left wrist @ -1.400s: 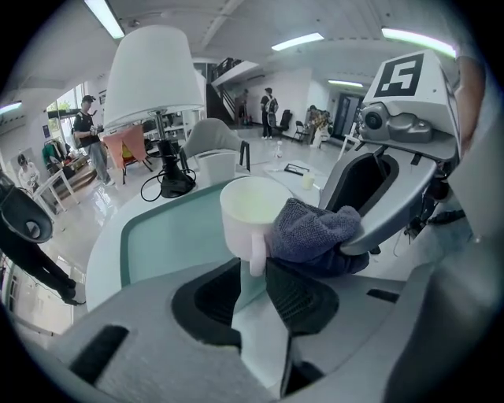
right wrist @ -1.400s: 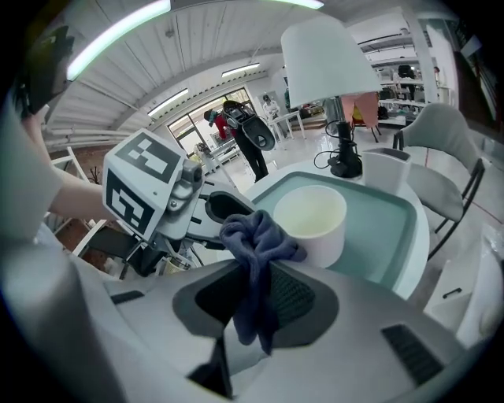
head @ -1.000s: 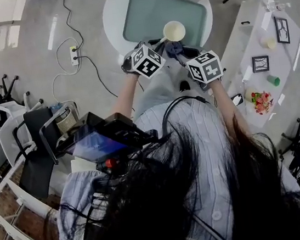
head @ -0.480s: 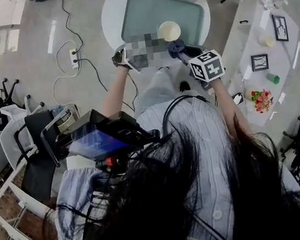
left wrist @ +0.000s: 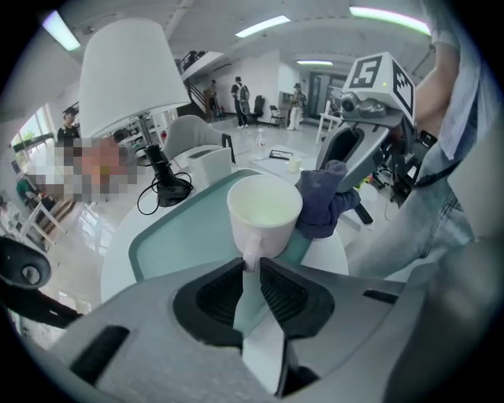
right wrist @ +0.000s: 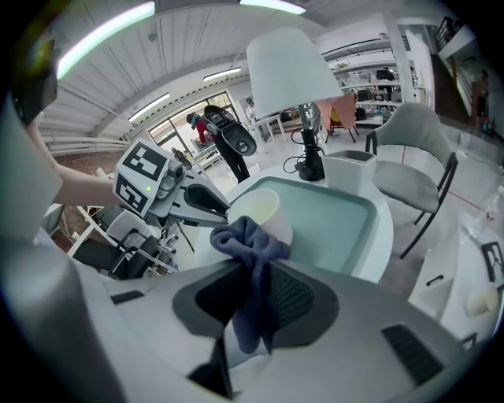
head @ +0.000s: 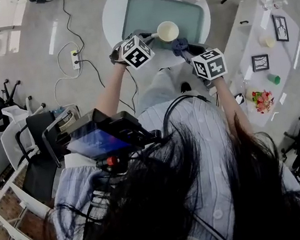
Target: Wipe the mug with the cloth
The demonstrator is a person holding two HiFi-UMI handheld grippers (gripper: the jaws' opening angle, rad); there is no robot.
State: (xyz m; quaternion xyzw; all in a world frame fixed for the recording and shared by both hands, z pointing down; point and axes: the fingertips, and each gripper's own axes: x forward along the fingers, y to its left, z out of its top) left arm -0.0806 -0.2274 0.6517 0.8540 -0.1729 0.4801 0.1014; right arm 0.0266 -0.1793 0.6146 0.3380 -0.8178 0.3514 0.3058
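Left tool (left wrist: 250, 266) has swung left and away from me, taking the mug (head: 167, 31) with it. Right tool (right wrist: 253, 268) nudged right; cloth (head: 180, 46) now at mug's right flank.

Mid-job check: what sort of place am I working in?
Likely an open-plan office or lab: office chairs, a floor power strip, and a round white table with a table lamp.

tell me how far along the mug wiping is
Done: the left tongs are shut on the handle of the mug, holding it over the tray, and the right tongs are shut on the cloth. In hand: the cloth looks pressed to the mug's outer side. Left: the wiping itself; how much is wiped cannot be told.
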